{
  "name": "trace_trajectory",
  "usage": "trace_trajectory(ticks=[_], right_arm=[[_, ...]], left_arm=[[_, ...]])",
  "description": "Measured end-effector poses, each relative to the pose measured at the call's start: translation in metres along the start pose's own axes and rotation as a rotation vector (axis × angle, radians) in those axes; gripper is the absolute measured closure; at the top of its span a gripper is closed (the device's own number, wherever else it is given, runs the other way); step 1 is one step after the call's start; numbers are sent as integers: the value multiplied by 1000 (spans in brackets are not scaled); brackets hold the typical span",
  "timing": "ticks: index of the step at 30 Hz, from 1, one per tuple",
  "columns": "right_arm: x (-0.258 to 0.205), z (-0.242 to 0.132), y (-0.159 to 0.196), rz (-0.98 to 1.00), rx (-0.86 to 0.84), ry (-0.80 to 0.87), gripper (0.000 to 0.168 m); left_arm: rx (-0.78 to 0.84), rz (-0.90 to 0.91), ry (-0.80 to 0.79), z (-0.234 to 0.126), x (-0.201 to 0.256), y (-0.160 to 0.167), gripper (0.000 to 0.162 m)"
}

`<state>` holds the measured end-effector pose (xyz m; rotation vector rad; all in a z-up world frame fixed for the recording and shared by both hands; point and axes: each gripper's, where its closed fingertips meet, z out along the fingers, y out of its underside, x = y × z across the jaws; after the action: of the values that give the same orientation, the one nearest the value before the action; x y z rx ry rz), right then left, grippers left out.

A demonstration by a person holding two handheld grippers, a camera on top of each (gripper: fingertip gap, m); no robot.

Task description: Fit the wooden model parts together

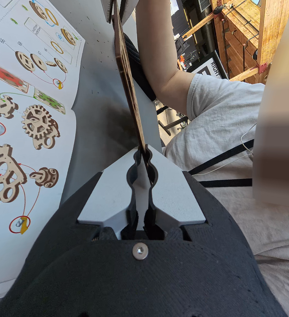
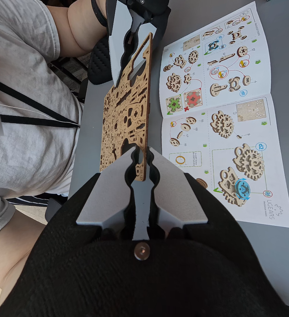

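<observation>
A laser-cut wooden parts sheet (image 2: 126, 111) is held up above the grey table, spanning between both grippers. In the left wrist view the sheet (image 1: 126, 68) shows edge-on, running away from me. My left gripper (image 1: 142, 149) is shut on its near end. My right gripper (image 2: 142, 149) is shut on the opposite end, with the sheet's edge between its tips. The left gripper's white finger (image 2: 114, 42) shows at the sheet's far end in the right wrist view. The right gripper's fingers (image 1: 106, 10) show at the top of the left wrist view.
An open instruction booklet (image 2: 217, 120) lies flat on the table (image 2: 268, 257), to the right of the sheet; it also shows in the left wrist view (image 1: 29, 103). A small round wooden piece (image 2: 202, 182) lies on it. A person's shirt (image 2: 29, 103) and arm (image 1: 157, 51) are close by. There is about 15 cm between the tips of the two grippers.
</observation>
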<state>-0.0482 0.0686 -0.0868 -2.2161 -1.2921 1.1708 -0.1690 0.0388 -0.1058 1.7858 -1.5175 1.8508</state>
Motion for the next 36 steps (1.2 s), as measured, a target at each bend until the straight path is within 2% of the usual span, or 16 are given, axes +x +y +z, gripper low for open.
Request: trace_trajectory(ticks=[4, 28, 36], right_arm=[[1, -1, -1, 2, 5, 4, 163], [10, 3, 2, 31, -1, 20, 161], [24, 3, -4, 36, 47, 73, 148]], left_arm=[[-2, 5, -52, -1, -6, 0, 161], [-33, -20, -119, -1, -20, 4, 158], [-24, -15, -103, -2, -18, 3, 159]])
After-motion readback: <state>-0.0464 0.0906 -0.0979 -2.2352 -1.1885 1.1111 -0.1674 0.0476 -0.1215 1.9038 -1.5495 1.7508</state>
